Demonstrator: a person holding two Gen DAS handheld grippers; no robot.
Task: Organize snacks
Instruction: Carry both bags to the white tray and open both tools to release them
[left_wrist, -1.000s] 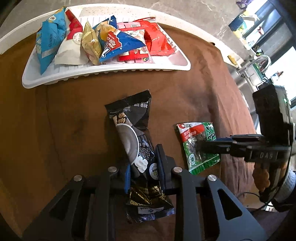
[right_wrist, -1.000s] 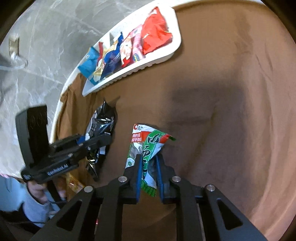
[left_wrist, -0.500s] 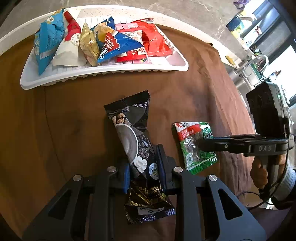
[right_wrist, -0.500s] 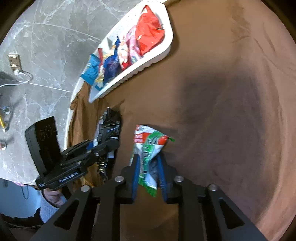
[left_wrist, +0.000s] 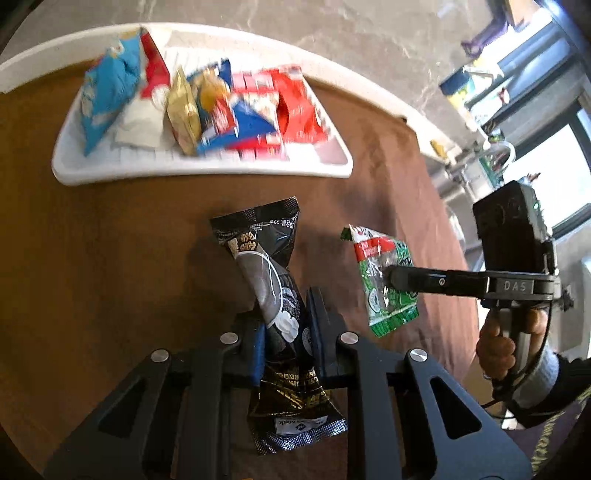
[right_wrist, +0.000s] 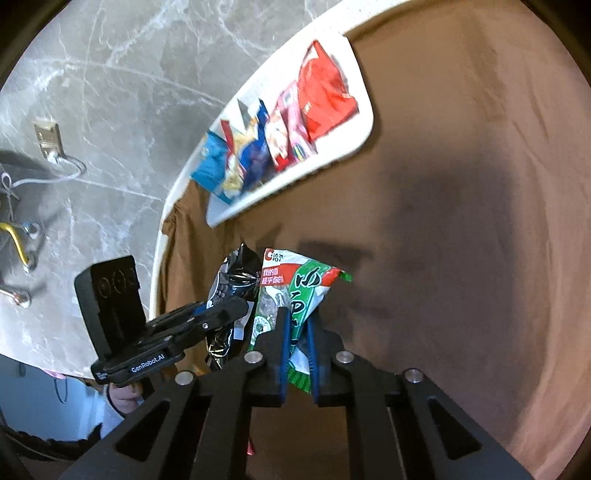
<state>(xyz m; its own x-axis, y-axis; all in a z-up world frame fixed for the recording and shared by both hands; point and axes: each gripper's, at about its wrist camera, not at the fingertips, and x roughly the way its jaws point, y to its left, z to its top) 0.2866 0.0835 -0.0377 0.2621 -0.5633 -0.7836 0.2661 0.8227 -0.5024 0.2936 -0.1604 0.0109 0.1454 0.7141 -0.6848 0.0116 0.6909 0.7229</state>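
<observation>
The left gripper clamps the black packet and the right gripper clamps the green packet, both apparently raised off the brown cloth. The white tray of snacks sits at twelve o'clock, their likely destination.

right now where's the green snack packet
The green snack packet is pinched in the right gripper, beside the black packet in the left gripper, short of the white tray.

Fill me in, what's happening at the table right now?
A person is sorting snacks with a handheld claw in each hand. The left claw is shut on a black snack packet, and the right claw is shut on a green snack packet. Both are held above the brown tablecloth. The white tray already holds several other packets.
</observation>
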